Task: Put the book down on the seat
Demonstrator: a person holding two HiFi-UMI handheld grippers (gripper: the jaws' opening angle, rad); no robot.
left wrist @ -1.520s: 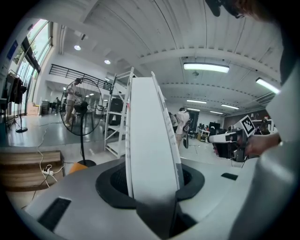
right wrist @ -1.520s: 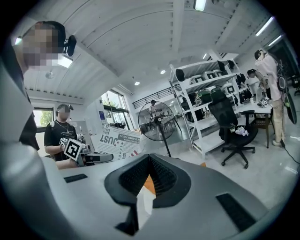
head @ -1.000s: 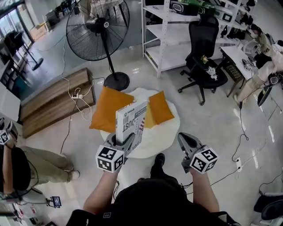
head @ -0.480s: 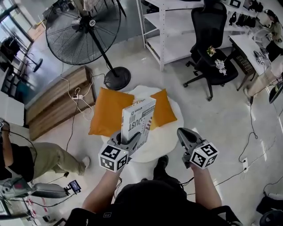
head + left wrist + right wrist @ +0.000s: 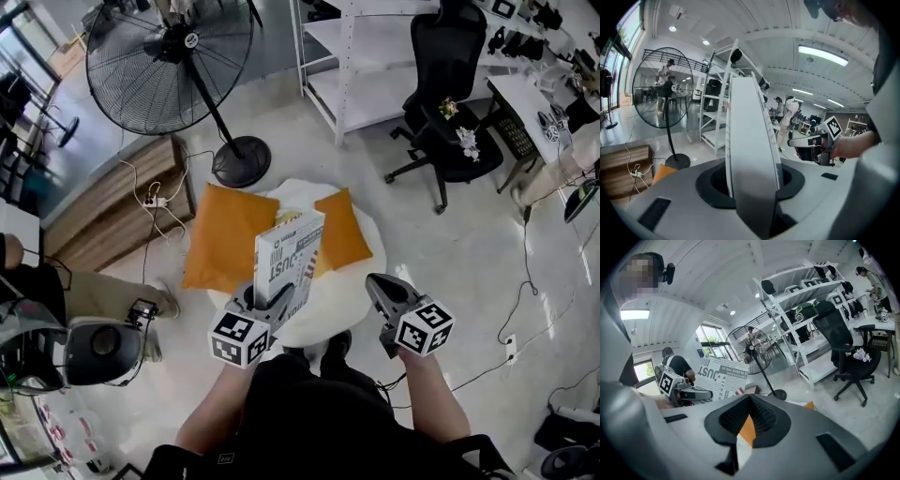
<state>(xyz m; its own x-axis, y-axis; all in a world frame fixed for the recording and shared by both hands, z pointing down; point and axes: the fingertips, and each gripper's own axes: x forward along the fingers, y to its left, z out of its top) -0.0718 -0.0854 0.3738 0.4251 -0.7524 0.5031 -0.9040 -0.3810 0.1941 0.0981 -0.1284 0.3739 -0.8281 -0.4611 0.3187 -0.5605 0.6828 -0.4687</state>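
Mid-frame, the left gripper [image 5: 269, 302], jaws clamped on the upright book [image 5: 289, 255], carries it over the white seat [image 5: 344, 289]; right gripper [image 5: 379, 285] closed, empty; lowering it flat likely comes next.

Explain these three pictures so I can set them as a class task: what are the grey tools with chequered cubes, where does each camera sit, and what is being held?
There is no robot here. A person holds a hand-worked two-jaw gripper in each hand, and the patterned cubes are part of those grippers. The picture from above comes from a camera on the person's head, looking down. The other two come from cameras riding on each gripper, looking along its jaws. The left gripper is clamped on the bottom edge of an upright book. The right gripper holds nothing, and its jaws are together. Below them on the floor is a round white seat with two orange cushions.
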